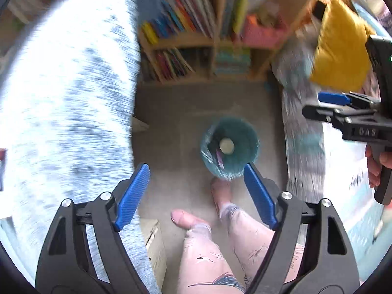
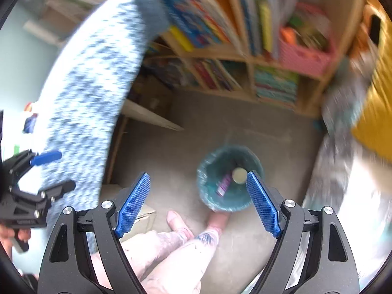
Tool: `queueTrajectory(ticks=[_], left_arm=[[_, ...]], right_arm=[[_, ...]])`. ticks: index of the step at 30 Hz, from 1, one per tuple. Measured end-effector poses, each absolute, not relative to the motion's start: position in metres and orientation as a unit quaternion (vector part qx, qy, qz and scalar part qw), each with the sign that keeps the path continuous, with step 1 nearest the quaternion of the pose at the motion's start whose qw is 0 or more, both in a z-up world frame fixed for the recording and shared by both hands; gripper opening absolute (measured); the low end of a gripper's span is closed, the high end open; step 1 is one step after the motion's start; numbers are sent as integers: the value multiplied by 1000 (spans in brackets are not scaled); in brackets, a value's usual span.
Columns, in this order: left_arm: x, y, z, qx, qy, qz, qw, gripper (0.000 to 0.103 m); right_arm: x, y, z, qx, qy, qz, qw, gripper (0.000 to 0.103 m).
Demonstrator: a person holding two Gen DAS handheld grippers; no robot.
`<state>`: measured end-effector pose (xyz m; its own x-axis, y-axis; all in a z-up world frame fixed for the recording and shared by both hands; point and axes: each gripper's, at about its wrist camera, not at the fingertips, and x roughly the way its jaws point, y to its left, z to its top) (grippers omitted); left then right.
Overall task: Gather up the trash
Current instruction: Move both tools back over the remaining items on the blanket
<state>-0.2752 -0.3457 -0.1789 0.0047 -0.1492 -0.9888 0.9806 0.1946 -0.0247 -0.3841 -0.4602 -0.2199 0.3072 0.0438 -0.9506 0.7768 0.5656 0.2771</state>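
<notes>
A small teal waste bin (image 1: 230, 148) stands on the grey carpet below me; it also shows in the right wrist view (image 2: 229, 178). Inside lie a round pale lid or cup (image 1: 226, 145) (image 2: 239, 175) and a purple wrapper (image 2: 224, 183). My left gripper (image 1: 196, 193) is open and empty, held high above the floor. My right gripper (image 2: 197, 201) is open and empty too, also above the bin. Each gripper shows in the other's view: the right one (image 1: 343, 107), the left one (image 2: 46, 171).
A speckled white-and-blue fabric surface (image 1: 66, 103) fills the left. A wooden bookshelf (image 1: 196, 44) with books and a pink basket (image 2: 303, 58) stands behind the bin. A yellow cushion (image 1: 340, 44) lies on the right. The person's legs and bare feet (image 1: 220, 220) are below.
</notes>
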Motion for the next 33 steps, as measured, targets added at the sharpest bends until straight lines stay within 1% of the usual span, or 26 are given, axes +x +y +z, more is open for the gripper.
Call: queueTrajectory(ticks=[1, 6, 8, 11, 16, 22, 28, 30, 33], left_arm=[[-268, -342, -169, 398, 507, -481, 595, 79], [-226, -316, -127, 351, 500, -439, 659, 87], [-208, -301, -117, 333, 504, -420, 678, 88], [-175, -276, -106, 305, 510, -386, 705, 90], [-117, -233, -98, 270, 517, -320, 746, 90], [-52, -185, -92, 231, 517, -254, 784, 90], [-8, -148, -87, 187, 521, -199, 809, 91], [1, -139, -85, 173, 522, -183, 814, 95], [13, -128, -86, 158, 524, -158, 822, 96]], right_arm=[[-372, -461, -210, 376, 530, -243, 720, 84], [-306, -461, -167, 316, 533, -175, 765, 84], [-275, -458, -152, 293, 531, -148, 781, 87], [-229, -449, -135, 261, 528, -104, 801, 88], [-154, -424, -115, 211, 529, -42, 821, 88], [-75, -390, -107, 151, 536, 30, 830, 88], [-11, -366, -112, 114, 548, 81, 824, 88], [7, -360, -116, 106, 555, 94, 820, 88], [29, -353, -122, 98, 561, 111, 814, 88]])
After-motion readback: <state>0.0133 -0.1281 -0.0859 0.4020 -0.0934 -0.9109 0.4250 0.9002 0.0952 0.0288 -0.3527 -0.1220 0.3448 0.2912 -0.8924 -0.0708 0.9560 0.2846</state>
